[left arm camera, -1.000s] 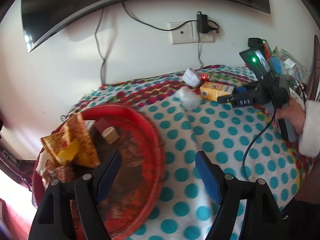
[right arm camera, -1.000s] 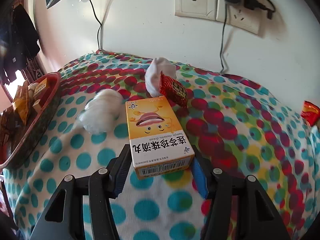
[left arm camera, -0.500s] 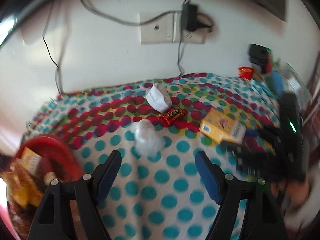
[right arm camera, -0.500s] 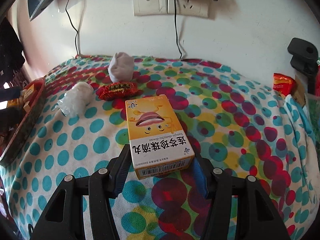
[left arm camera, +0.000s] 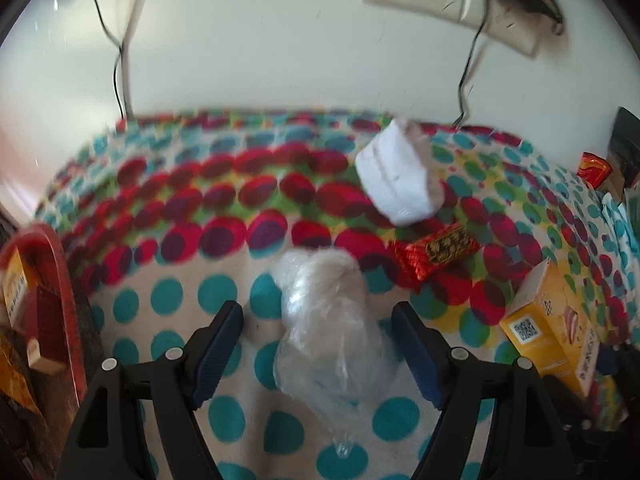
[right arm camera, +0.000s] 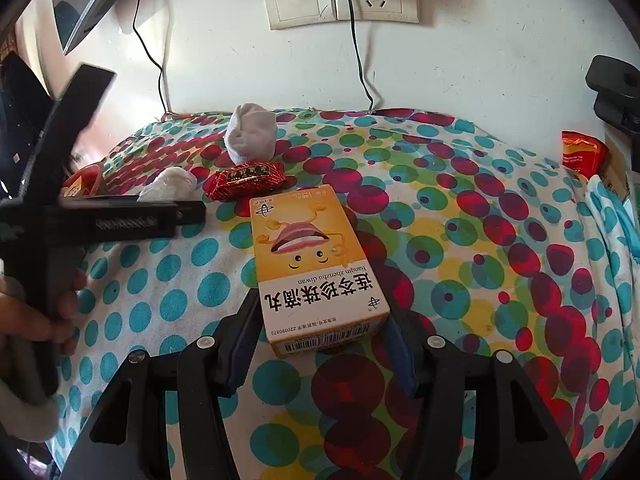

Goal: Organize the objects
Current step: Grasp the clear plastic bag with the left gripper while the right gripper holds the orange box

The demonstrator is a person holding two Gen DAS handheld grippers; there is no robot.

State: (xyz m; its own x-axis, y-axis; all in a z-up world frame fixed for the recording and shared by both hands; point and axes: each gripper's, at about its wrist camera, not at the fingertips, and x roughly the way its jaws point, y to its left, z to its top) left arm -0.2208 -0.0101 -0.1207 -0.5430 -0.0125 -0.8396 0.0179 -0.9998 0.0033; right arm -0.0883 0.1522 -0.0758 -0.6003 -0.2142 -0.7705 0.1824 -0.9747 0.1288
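Observation:
My left gripper (left arm camera: pixel 318 344) is open, its jaws on either side of a crumpled clear plastic bag (left arm camera: pixel 324 320) lying on the polka-dot cloth; the bag also shows in the right wrist view (right arm camera: pixel 170 184). My right gripper (right arm camera: pixel 320 344) is shut on a yellow medicine box (right arm camera: pixel 316 264), which also shows in the left wrist view (left arm camera: pixel 548 320). A rolled white sock (left arm camera: pixel 398 176) and a red candy wrapper (left arm camera: pixel 438 250) lie beyond the bag. A red tray (left arm camera: pixel 60 300) with packets is at the far left.
The wall with sockets (right arm camera: pixel 340 0) and hanging cables stands behind the table. A red snack packet (right arm camera: pixel 580 152) and other items sit at the right edge. The left gripper's body (right arm camera: pixel 80 220) and the hand holding it show in the right wrist view.
My left gripper has swung away from the red tray and moved in until the plastic bag lies between its open jaws. The right gripper still holds the yellow box and has drawn back.

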